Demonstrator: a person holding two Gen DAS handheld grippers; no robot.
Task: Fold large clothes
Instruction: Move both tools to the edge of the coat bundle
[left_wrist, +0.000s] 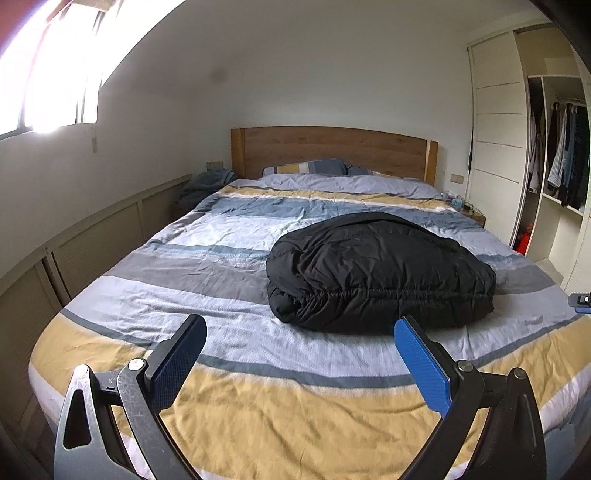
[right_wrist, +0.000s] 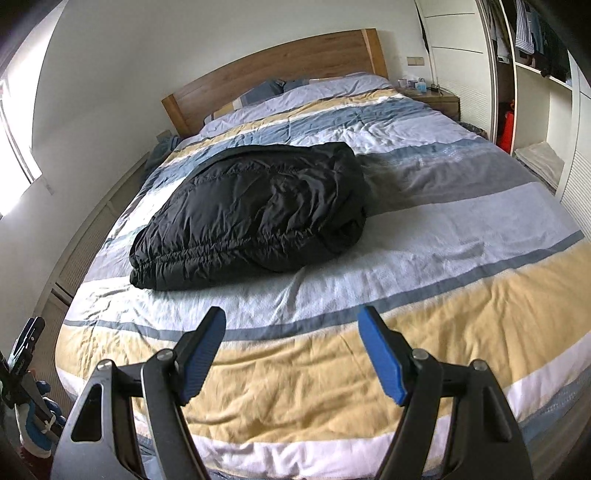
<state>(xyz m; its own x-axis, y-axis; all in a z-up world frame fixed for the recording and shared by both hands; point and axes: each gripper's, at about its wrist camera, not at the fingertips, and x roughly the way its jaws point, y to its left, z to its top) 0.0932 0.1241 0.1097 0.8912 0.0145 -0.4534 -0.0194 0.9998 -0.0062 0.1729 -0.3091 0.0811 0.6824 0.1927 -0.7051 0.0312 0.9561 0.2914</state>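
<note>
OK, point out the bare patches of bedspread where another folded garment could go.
The striped bedspread lies bare to the right of the folded black puffy jacket, out to the wardrobe-side edge. The yellow band between the jacket and the foot edge is free too, as is the window side. It is crowded only around the pillows by the wooden headboard.

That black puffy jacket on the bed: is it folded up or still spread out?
Folded. The black jacket lies as a compact, thick bundle on the striped bedspread, layers stacked at its gathered hem, no sleeves spread out.

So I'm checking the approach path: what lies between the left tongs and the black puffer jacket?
Only striped duvet; the left wrist view shows nothing else between the open left tongs and the black puffer jacket.
</note>
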